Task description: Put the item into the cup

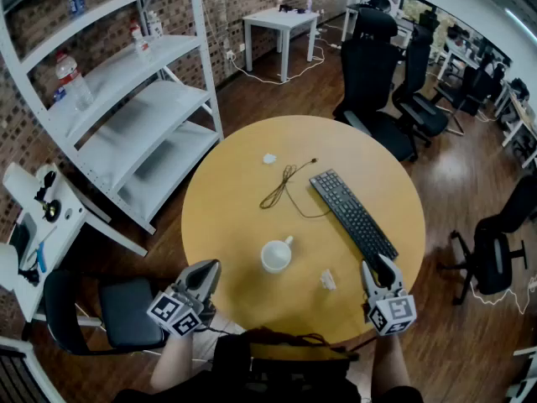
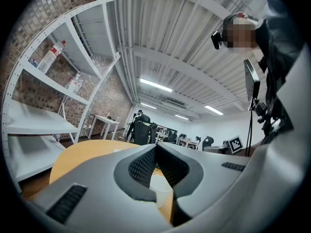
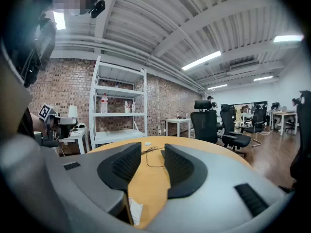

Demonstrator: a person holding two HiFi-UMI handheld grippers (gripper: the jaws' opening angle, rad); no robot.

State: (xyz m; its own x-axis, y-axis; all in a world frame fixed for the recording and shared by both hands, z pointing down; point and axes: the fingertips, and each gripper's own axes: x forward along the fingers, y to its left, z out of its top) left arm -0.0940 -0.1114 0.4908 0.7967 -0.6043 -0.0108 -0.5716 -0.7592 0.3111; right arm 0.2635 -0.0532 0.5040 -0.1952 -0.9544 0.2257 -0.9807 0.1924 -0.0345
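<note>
Judging by its crumpled look, the small white scrap (image 1: 327,280) is light, soft and easily squashed; I would pinch it across its bulk, low against the round table (image 1: 243,183). My right gripper (image 1: 377,269) stands half open and empty, with the scrap just beside it at nine o'clock, outside the jaws. My left gripper (image 1: 208,269) is closed on nothing. The white mug (image 1: 276,255) stands near the scrap, at its ten o'clock. Farther off, toward twelve o'clock, lie a black keyboard (image 1: 354,215) and a thin cable (image 1: 284,187).
</note>
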